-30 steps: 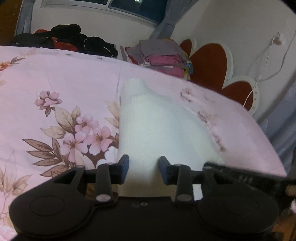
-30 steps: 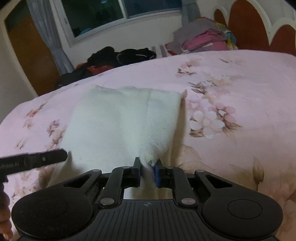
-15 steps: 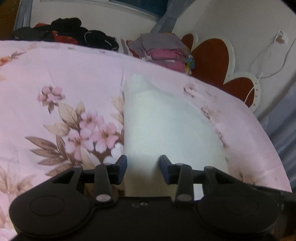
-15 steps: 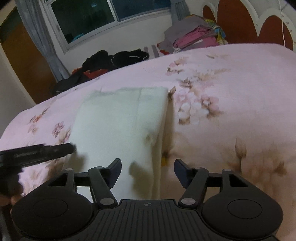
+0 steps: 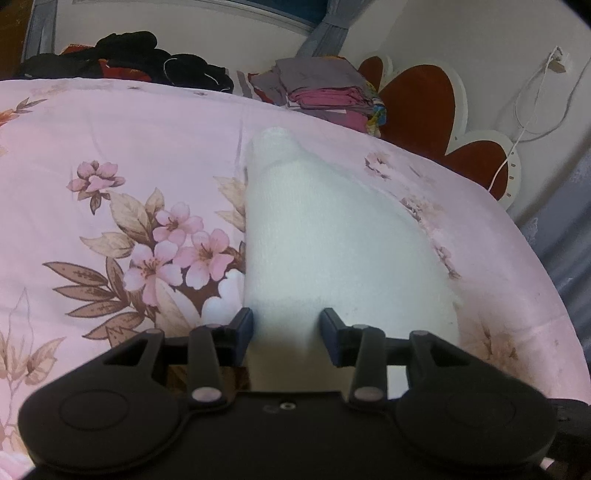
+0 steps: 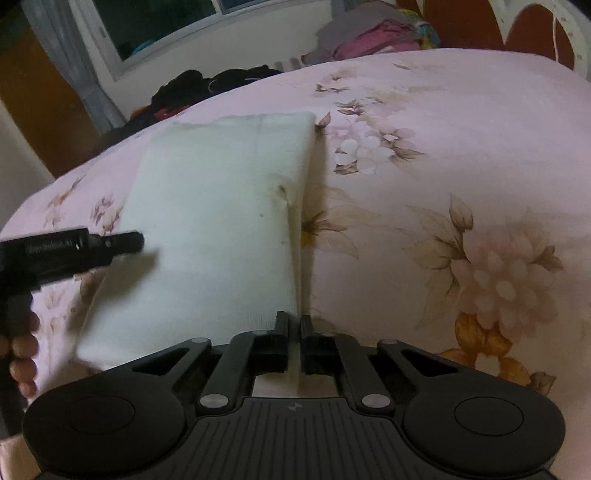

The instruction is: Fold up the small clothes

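A folded white garment (image 5: 332, 236) lies flat on the pink floral bedspread (image 5: 110, 147). My left gripper (image 5: 287, 325) is open, its fingers astride the garment's near edge. In the right wrist view the same white garment (image 6: 214, 221) lies left of centre on the bedspread (image 6: 461, 166). My right gripper (image 6: 294, 325) is shut on the garment's near right edge, with cloth between the pads. The left gripper's body (image 6: 70, 251) and the hand holding it show at the left edge.
A pile of dark clothes (image 5: 140, 59) and a stack of folded clothes (image 5: 325, 92) lie at the bed's far side. A red and white headboard (image 5: 443, 110) stands at the right. A window (image 6: 184, 29) is on the far wall.
My right gripper let go of the garment's corner, opened wide, then shut again on its near right edge. My left gripper stayed open over the garment.
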Motion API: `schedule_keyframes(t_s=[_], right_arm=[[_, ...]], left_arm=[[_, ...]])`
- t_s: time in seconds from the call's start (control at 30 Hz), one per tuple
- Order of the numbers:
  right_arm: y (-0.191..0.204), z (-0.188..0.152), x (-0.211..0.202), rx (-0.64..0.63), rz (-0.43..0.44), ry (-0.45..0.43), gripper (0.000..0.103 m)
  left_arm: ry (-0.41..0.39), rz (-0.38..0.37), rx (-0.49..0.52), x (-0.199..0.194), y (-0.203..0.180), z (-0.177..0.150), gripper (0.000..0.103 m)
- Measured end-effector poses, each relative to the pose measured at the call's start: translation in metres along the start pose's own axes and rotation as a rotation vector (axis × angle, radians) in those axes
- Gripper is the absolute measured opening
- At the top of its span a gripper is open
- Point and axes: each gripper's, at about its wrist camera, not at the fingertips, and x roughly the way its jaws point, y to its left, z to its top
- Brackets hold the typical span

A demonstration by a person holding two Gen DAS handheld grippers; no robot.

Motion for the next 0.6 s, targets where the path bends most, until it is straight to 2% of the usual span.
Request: schedule_keyframes(t_s=[0.13, 0.17, 0.2, 0.23, 0.27, 0.5, 0.53, 0.57, 0.6], right_arm=[[-0.002, 0.008, -0.013, 0.012, 0.018, -0.035, 0.007], [-0.002, 0.012, -0.016, 0.017, 0.008, -0.058, 0.021], [-0.003, 0.017, -0.020, 0.023, 0.009, -0.088, 0.046], [-0.004, 0.024, -0.022, 0.033, 0.015, -0.117, 0.057], [-0.004, 0.031, -0.023, 0.035, 0.014, -0.144, 0.063], [0.008, 0.089, 0.000, 0.014, -0.008, -0.262, 0.061], [0.010, 0.097, 0.007, 0.013, -0.008, -0.271, 0.056], [0.012, 0.104, 0.014, 0.013, -0.006, -0.274, 0.042], [0.014, 0.112, 0.022, 0.016, -0.009, -0.271, 0.035]], left_arm=[[-0.034, -0.029, -0.037, -0.012, 0.001, 0.013, 0.040], [-0.045, -0.039, -0.049, -0.014, 0.001, 0.016, 0.041], [-0.055, -0.047, -0.061, -0.015, 0.001, 0.021, 0.042], [-0.063, -0.046, -0.069, -0.014, 0.001, 0.027, 0.042], [-0.068, -0.045, -0.070, -0.012, 0.000, 0.031, 0.042], [-0.113, -0.023, -0.062, 0.008, -0.004, 0.061, 0.040], [-0.109, -0.026, -0.055, 0.013, -0.005, 0.065, 0.040], [-0.106, -0.028, -0.047, 0.018, -0.005, 0.068, 0.040], [-0.103, -0.029, -0.039, 0.024, -0.006, 0.073, 0.040]])
